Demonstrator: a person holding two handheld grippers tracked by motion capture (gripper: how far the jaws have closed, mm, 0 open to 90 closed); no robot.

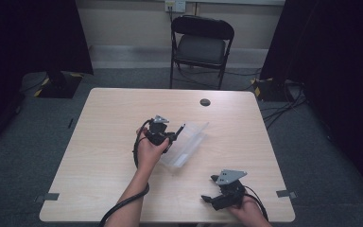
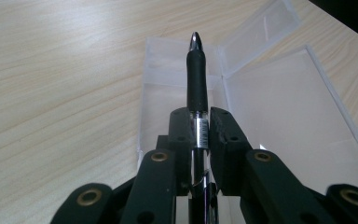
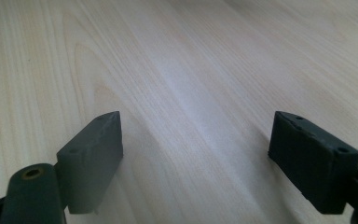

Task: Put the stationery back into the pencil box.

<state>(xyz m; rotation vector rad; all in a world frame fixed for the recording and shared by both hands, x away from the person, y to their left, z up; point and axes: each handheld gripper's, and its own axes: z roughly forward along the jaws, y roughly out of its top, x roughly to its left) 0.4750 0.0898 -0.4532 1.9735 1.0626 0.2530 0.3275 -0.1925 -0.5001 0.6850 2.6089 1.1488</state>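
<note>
My left gripper point(image 1: 174, 137) point(image 2: 200, 122) is shut on a black pen point(image 2: 197, 74) point(image 1: 180, 130), whose tip points forward past the jaws. The pen hangs over a clear plastic case point(image 1: 185, 144) point(image 2: 279, 107) that lies open on the table, lid folded back. My right gripper point(image 1: 207, 198) point(image 3: 196, 140) rests near the table's front edge at the right, jaws wide apart with nothing but bare wood between them.
The light wooden table point(image 1: 104, 142) has a dark round cable hole point(image 1: 204, 102) near its far edge. A black folding chair point(image 1: 201, 45) stands behind the table. Cables lie on the grey floor at the right point(image 1: 283, 106).
</note>
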